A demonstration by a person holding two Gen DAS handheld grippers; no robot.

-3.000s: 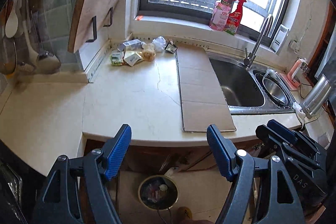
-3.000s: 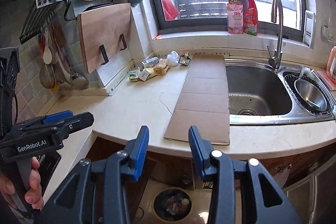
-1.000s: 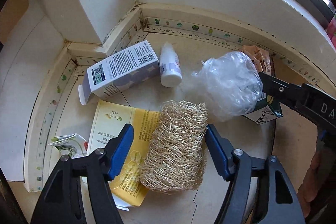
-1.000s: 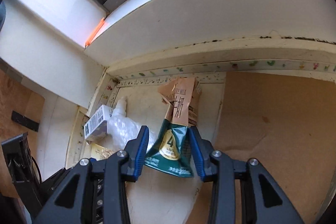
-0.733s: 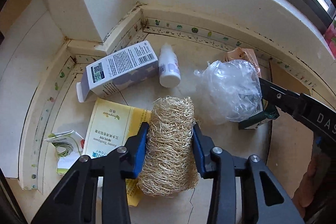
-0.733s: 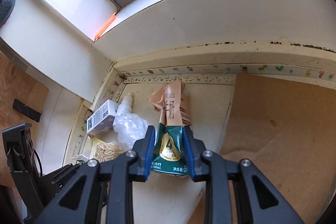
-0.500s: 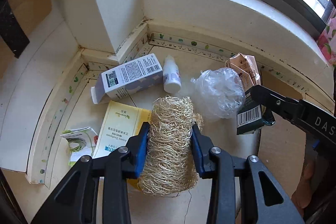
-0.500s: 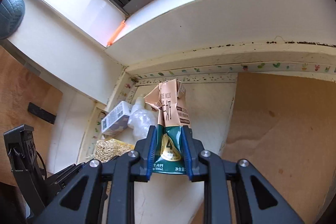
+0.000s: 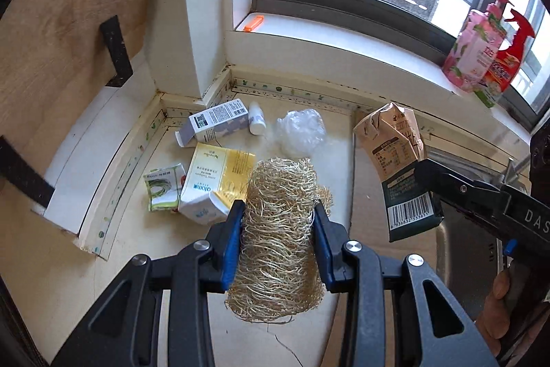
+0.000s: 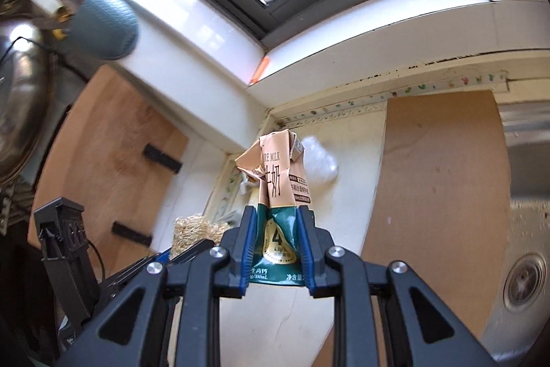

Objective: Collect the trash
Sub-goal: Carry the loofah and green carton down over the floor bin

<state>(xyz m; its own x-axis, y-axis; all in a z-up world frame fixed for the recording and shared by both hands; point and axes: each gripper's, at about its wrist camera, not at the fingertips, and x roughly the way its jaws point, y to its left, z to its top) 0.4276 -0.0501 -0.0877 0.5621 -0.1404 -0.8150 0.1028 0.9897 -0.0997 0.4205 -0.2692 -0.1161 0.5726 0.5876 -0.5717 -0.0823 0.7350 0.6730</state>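
Observation:
My left gripper (image 9: 277, 222) is shut on a straw-coloured loofah scrubber (image 9: 278, 243) and holds it above the counter. My right gripper (image 10: 275, 226) is shut on a crumpled brown and green milk carton (image 10: 278, 191), also lifted; the carton shows in the left wrist view (image 9: 398, 160) at the right. On the counter corner lie a white and grey box (image 9: 215, 122), a small white bottle (image 9: 257, 122), a clear plastic wad (image 9: 299, 132), a yellow and white carton (image 9: 213, 181) and a small green packet (image 9: 163, 186).
A cardboard sheet (image 10: 436, 195) lies on the counter beside the steel sink (image 10: 526, 246). A wooden cutting board (image 9: 51, 33) leans at the left wall. Pink and red bottles (image 9: 481, 54) stand on the window sill. An orange clip (image 9: 254, 23) lies on the sill.
Both grippers have pulled up and back from the corner, each carrying its item: the loofah in the left, the milk carton in the right. The rest of the trash lies where it was.

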